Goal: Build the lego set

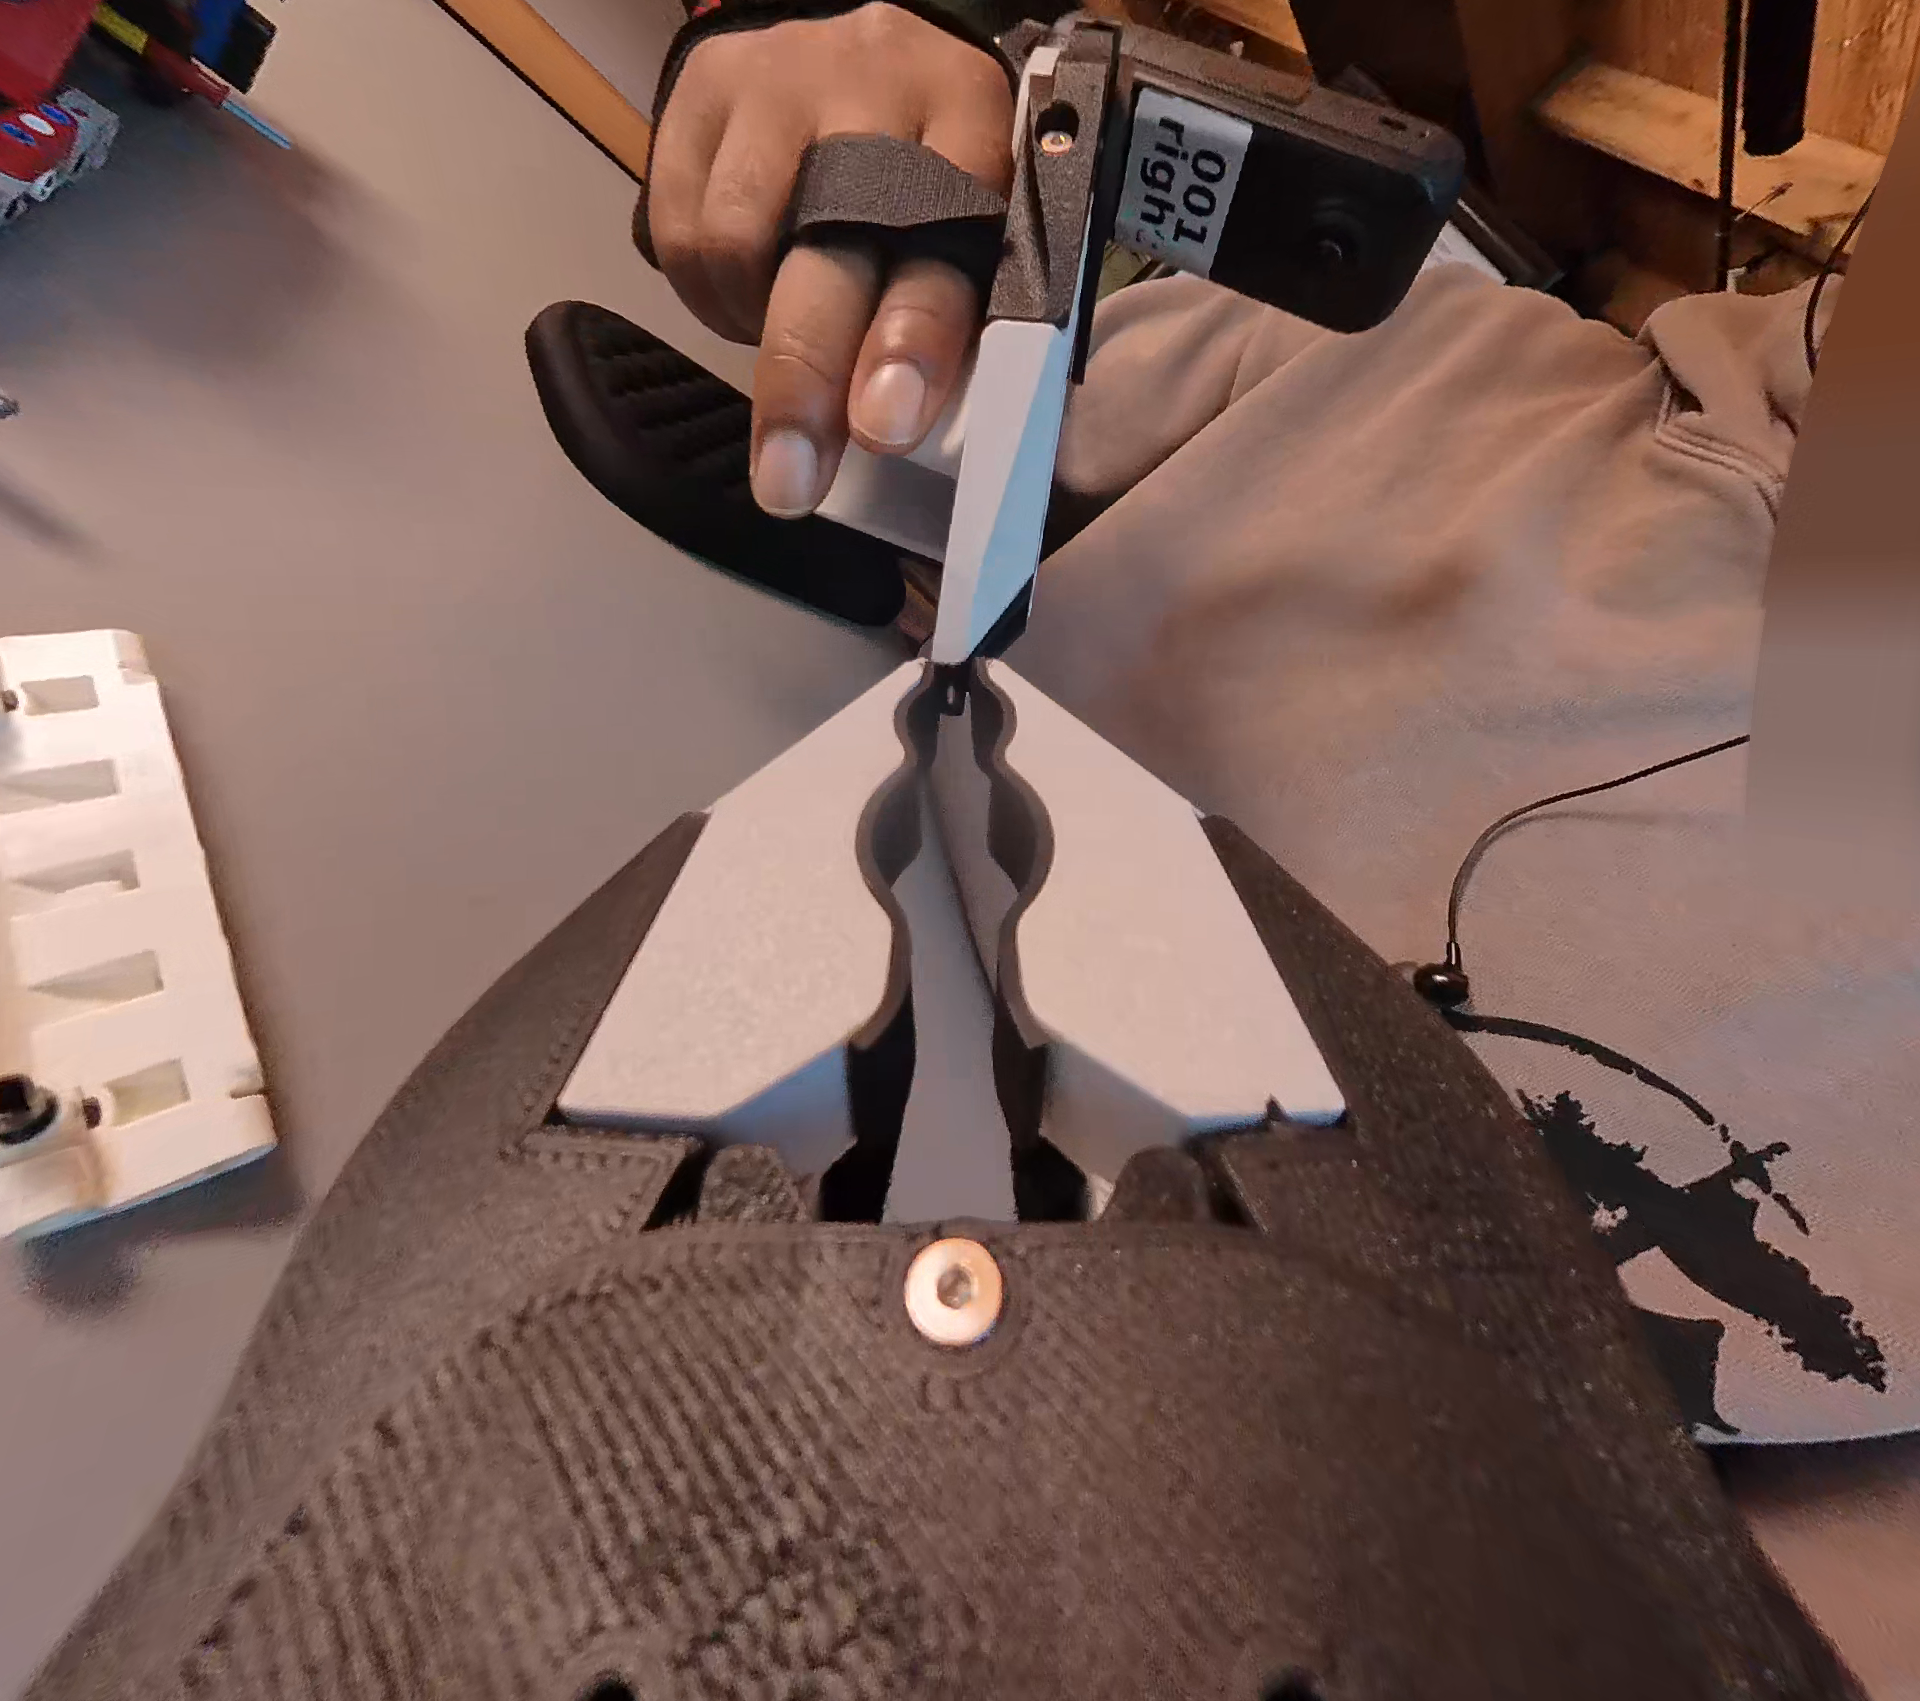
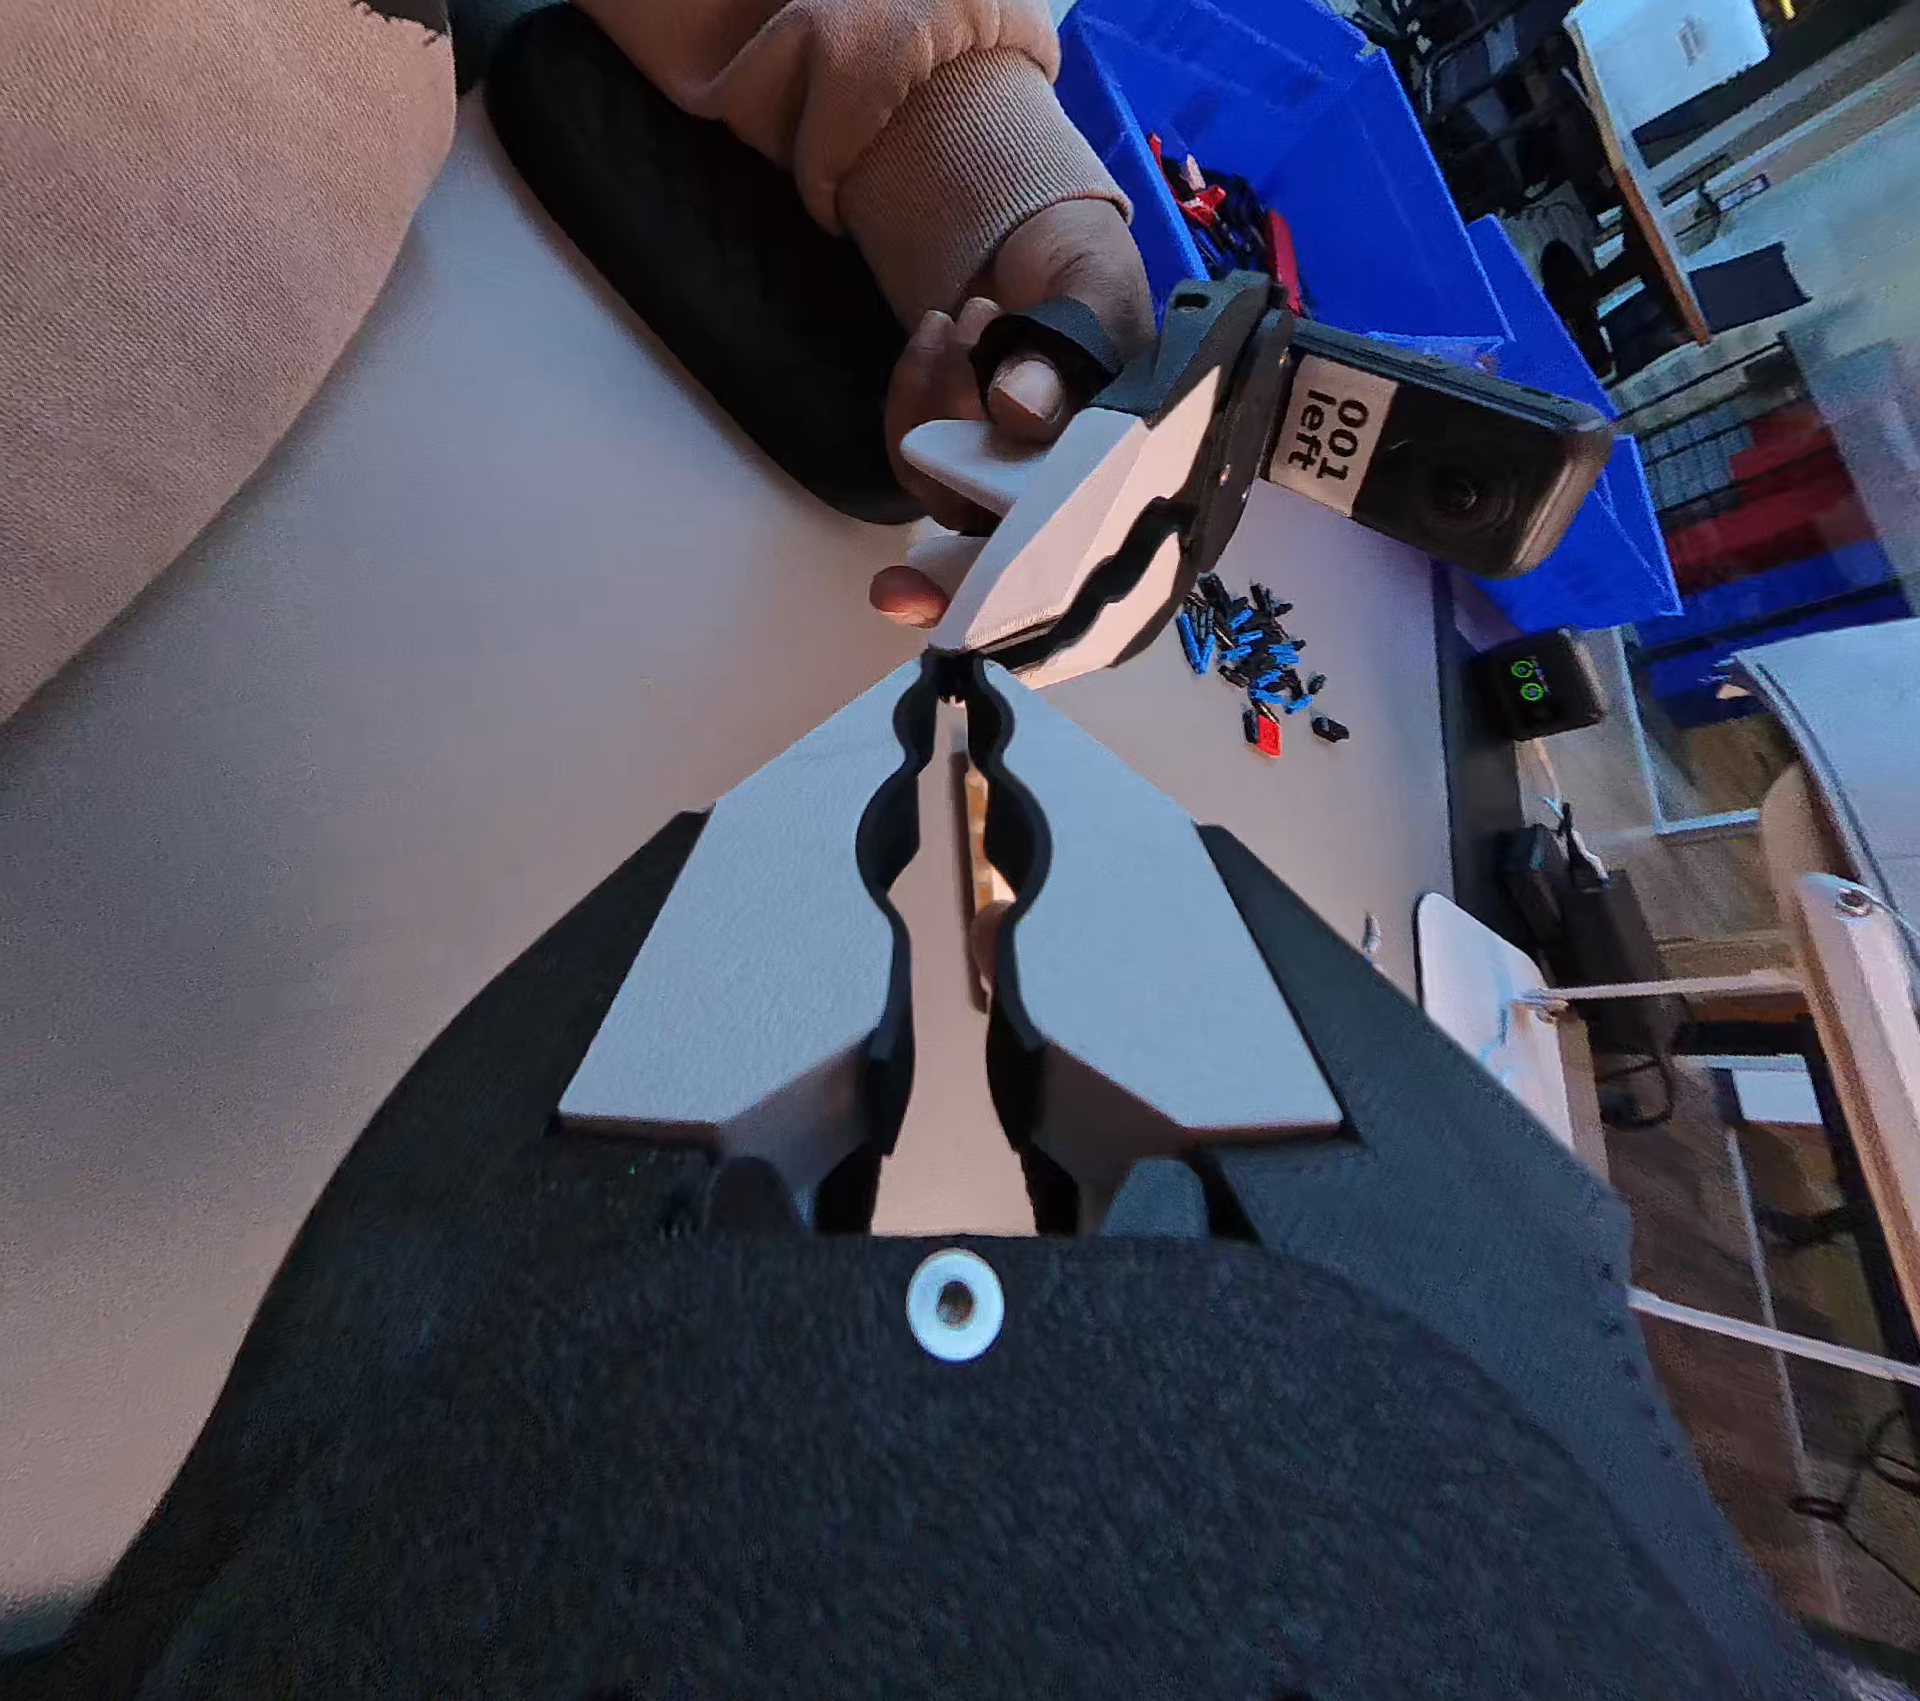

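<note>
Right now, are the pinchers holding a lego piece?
Yes. The left gripper and right gripper meet tip to tip, both pinching one tiny black piece at opposite ends.

We see both grippers tip to tip above bare grey table (image 2: 343, 716), pile of small pins (image 2: 1252, 649) and blue bin (image 2: 1340, 113) crowding one side, black pad (image 1: 665, 446) near us, white tray (image 1: 114, 924) left.

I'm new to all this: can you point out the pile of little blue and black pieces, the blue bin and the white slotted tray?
pile of small pieces (image 2: 1252, 649): right wrist view, middle of the heap.
blue bin (image 2: 1382, 186): right wrist view, side wall.
white slotted tray (image 1: 114, 945): left wrist view, top face.
</note>
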